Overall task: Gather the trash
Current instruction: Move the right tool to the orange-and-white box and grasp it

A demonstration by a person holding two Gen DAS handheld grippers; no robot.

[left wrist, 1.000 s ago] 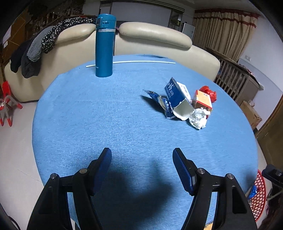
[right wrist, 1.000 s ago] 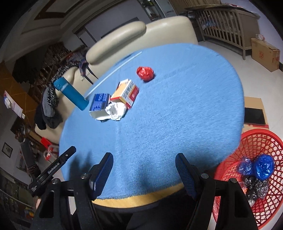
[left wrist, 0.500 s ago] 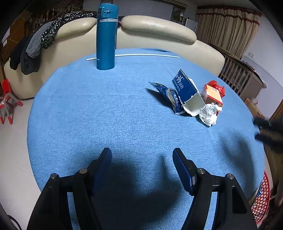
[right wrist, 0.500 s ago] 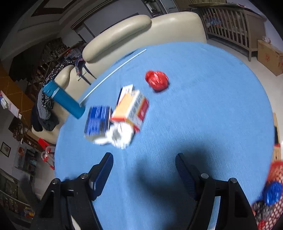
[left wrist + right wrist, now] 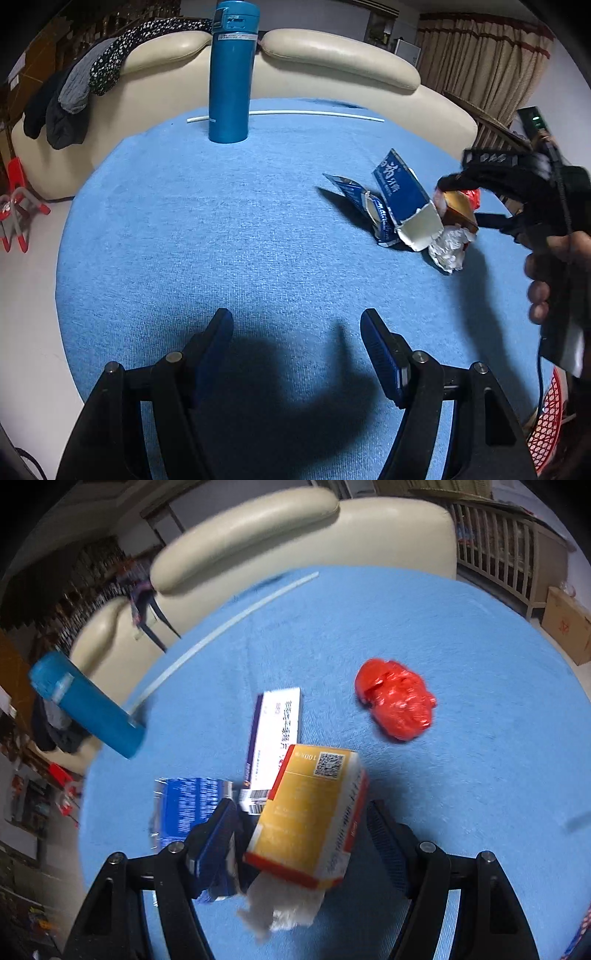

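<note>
1. left wrist view: the left gripper hangs over bare blue tablecloth, its fingers apart with nothing between them; its shadow lies on the cloth just ahead.
2. only this view shows the trash as a heap from the side: a torn blue carton with its white open end toward the camera, a blue wrapper beside it, crumpled white paper in front, and the orange box behind.
3. it also shows the right gripper from outside, dark and reaching over the heap from the right, held by a hand; it hides most of the red bag.
4. right wrist view, blurred: the right gripper's fingers stand apart on either side of the near end of the orange box; whether they touch it i cannot tell.
5. only here does a white box show, lying under the orange one, and the crumpled red bag sits in full, well apart to the right.
6. surroundings: a blue flask upright at the far edge, a thin white rod behind it, a cream sofa beyond, and a red basket by the floor at right.
</note>
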